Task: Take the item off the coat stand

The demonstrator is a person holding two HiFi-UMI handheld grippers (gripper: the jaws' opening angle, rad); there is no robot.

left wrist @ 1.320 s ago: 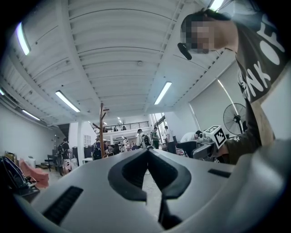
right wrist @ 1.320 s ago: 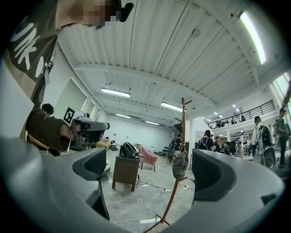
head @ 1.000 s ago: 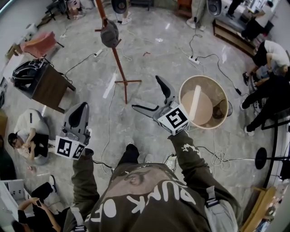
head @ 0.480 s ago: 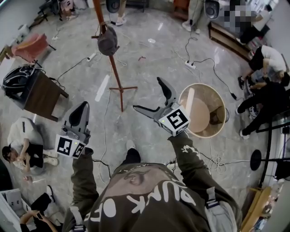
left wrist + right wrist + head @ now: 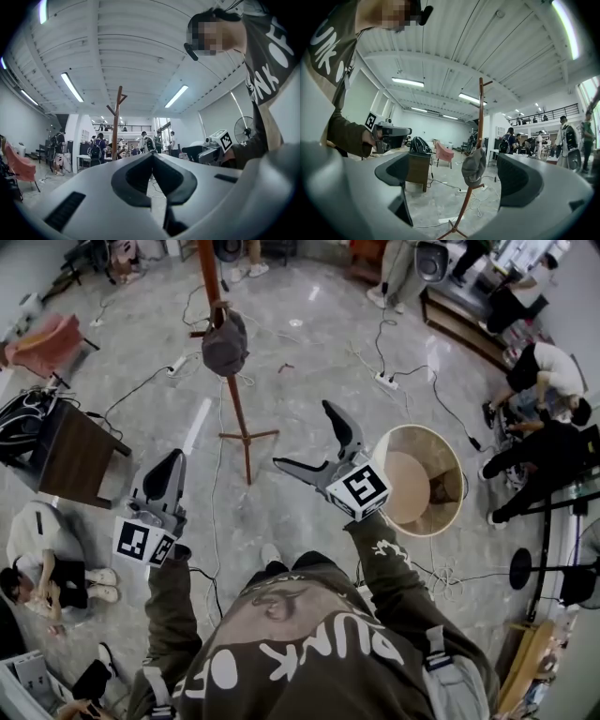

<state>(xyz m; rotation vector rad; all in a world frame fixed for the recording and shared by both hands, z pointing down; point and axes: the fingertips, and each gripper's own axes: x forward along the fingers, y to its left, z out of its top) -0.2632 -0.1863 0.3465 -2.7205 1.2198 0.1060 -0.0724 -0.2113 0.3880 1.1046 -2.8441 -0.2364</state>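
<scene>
A grey cap (image 5: 225, 343) hangs on a peg of the brown wooden coat stand (image 5: 234, 399), which stands on the floor ahead and a little to the left. My right gripper (image 5: 306, 439) is open and empty, held well short of the stand. In the right gripper view the cap (image 5: 474, 166) and the stand (image 5: 480, 117) show between the spread jaws of my right gripper (image 5: 452, 174), still at a distance. My left gripper (image 5: 172, 460) is shut and empty, lower left. In the left gripper view, the left gripper (image 5: 152, 157) has its jaws meeting, with the stand (image 5: 115, 126) far behind.
A round wooden tub (image 5: 452, 472) stands on the floor to the right. A dark table (image 5: 70, 442) with a backpack and a pink chair (image 5: 42, 334) are at the left. Cables and a power strip (image 5: 386, 381) cross the floor. People sit at both sides.
The coat stand and the floor have slid down and nearer in the head view as the person moved toward them. Both grippers keep their pose, right open and left shut.
</scene>
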